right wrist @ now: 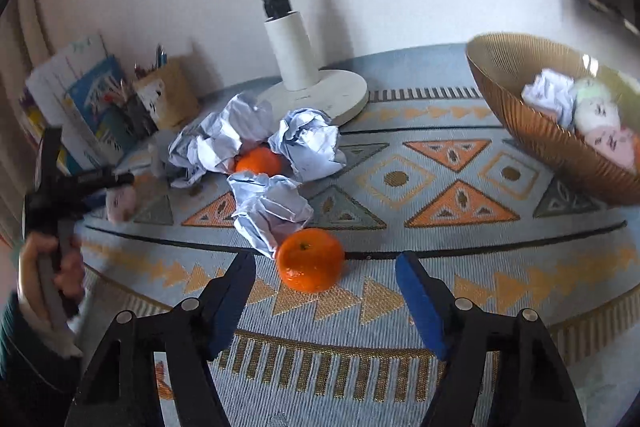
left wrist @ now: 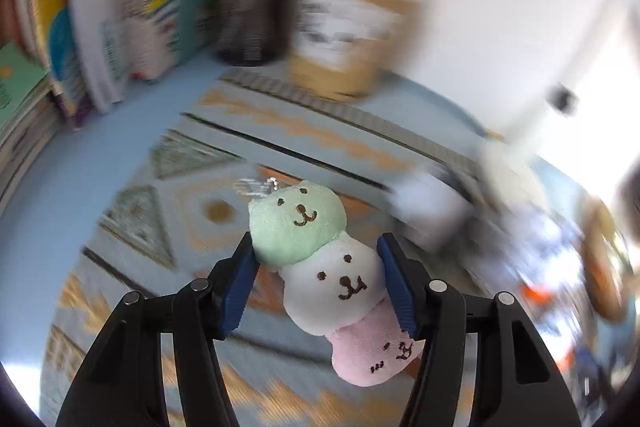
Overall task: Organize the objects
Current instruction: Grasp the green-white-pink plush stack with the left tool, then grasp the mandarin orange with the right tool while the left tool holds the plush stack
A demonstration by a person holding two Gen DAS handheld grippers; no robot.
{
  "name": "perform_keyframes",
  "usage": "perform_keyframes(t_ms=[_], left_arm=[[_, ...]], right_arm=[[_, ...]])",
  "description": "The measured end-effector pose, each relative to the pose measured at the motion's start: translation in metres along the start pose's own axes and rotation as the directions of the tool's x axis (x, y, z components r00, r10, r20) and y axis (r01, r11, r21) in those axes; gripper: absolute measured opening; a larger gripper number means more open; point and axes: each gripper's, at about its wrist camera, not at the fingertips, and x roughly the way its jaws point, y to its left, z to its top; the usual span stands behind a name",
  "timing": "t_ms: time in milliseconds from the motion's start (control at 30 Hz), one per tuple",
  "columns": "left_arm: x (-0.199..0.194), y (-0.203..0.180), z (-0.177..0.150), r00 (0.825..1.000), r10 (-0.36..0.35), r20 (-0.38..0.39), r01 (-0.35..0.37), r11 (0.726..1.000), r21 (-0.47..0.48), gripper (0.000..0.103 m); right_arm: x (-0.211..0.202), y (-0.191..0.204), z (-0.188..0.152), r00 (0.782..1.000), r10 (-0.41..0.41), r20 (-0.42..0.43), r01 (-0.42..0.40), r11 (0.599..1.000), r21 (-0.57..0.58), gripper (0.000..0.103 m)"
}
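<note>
My left gripper [left wrist: 318, 279] pinches a three-tier plush of green, white and pink bear heads [left wrist: 324, 279] slantwise, blue pads on its white middle, above the patterned blue-and-orange woven mat [left wrist: 132, 163]. My right gripper [right wrist: 326, 291] is spread, empty, the round orange tangerine [right wrist: 310, 259] just beyond its tips.

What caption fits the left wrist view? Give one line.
Left gripper closed on a three-bear plush charm above the patterned mat, background blurred.

Desk clutter [left wrist: 552, 251] right of toy, motion-blurred.
</note>
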Motion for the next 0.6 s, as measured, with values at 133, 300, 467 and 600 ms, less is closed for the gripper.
perform_keyframes(t_ms=[133,300,467,600], left_arm=[[-0.030,-0.049,-0.036,0.993,-0.117,-0.018,0.118,0.964,0.239,0.057],[-0.044,-0.112,-0.076,0.968,-0.228,-0.101,0.248,0.834,0.492,0.058],[-0.045,-0.136,-0.095,0.961,-0.238,-0.139,0.275,0.779,0.564,0.071],[-0.043,-0.139,-0.100,0.974,-0.185,-0.131,0.227,0.801,0.554,0.084]], right_arm=[[0.003,-0.001,0.000,0.999,0.031,-0.029,-0.031,1.000,0.005,0.072],[0.023,0.011,0.002,0.993,0.021,-0.116,-0.027,0.998,-0.049,0.071],[0.032,0.018,0.010,0.992,-0.034,-0.125,0.018,0.992,-0.128,0.060],[0.035,0.015,0.009,0.992,-0.029,-0.122,0.014,0.991,-0.129,0.060]])
